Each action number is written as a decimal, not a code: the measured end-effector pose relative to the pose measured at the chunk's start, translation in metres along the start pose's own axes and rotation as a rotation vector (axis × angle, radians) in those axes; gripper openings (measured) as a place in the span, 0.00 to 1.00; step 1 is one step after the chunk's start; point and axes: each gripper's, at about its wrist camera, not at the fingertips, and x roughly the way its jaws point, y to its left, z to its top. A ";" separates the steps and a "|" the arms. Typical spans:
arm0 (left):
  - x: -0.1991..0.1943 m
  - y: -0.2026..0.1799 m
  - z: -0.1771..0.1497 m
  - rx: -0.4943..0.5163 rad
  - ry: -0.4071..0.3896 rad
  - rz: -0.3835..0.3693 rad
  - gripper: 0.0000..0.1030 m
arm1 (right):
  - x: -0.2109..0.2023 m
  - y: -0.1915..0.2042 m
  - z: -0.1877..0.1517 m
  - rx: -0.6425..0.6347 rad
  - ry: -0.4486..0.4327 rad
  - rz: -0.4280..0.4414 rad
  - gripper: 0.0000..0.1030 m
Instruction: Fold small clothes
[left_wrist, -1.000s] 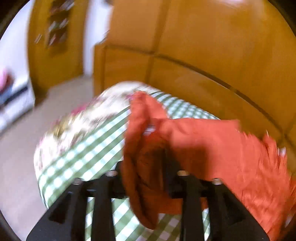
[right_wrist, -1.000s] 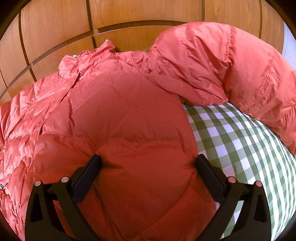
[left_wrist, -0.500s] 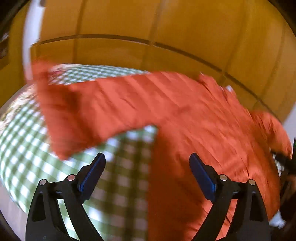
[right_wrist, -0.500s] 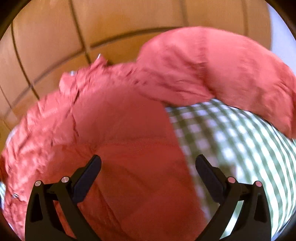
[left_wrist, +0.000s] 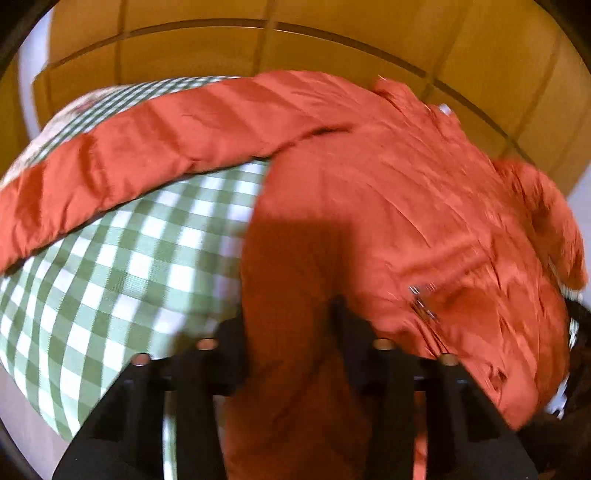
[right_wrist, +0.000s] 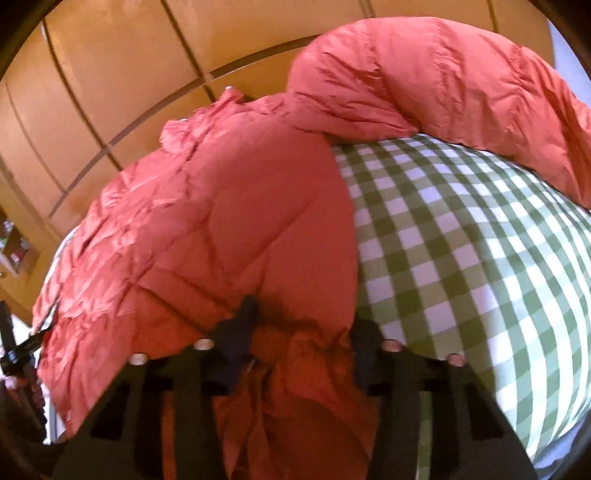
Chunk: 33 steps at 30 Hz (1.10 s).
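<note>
A small orange-red puffer jacket (left_wrist: 388, 192) lies spread on a green-and-white checked cloth (left_wrist: 122, 266). One sleeve (left_wrist: 147, 147) stretches out to the left in the left wrist view. My left gripper (left_wrist: 288, 325) is shut on the jacket's bottom hem near its left edge. In the right wrist view the jacket (right_wrist: 221, 229) fills the left, its other sleeve (right_wrist: 443, 99) curving across the top right. My right gripper (right_wrist: 301, 328) is shut on a bunch of the hem at the jacket's right edge.
The checked cloth (right_wrist: 461, 258) covers a padded surface with a floral cover (left_wrist: 74, 110) at its far left. Wooden panelled wall (left_wrist: 295, 37) stands close behind. The other gripper shows dark at the left edge (right_wrist: 14, 350) of the right wrist view.
The left gripper let go of the sleeve, opened, swung right and has closed on the jacket's hem. The right gripper has closed on the hem from open. The left sleeve now lies flat.
</note>
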 end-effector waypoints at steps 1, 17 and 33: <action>-0.002 -0.004 -0.002 0.011 0.007 -0.006 0.27 | -0.003 -0.003 0.000 -0.002 0.006 0.017 0.28; -0.061 -0.021 0.027 0.073 -0.090 -0.035 0.78 | -0.029 -0.052 0.079 0.007 -0.168 -0.032 0.50; 0.071 -0.090 0.080 0.080 -0.078 -0.107 0.84 | 0.103 -0.129 0.243 0.074 -0.141 -0.448 0.67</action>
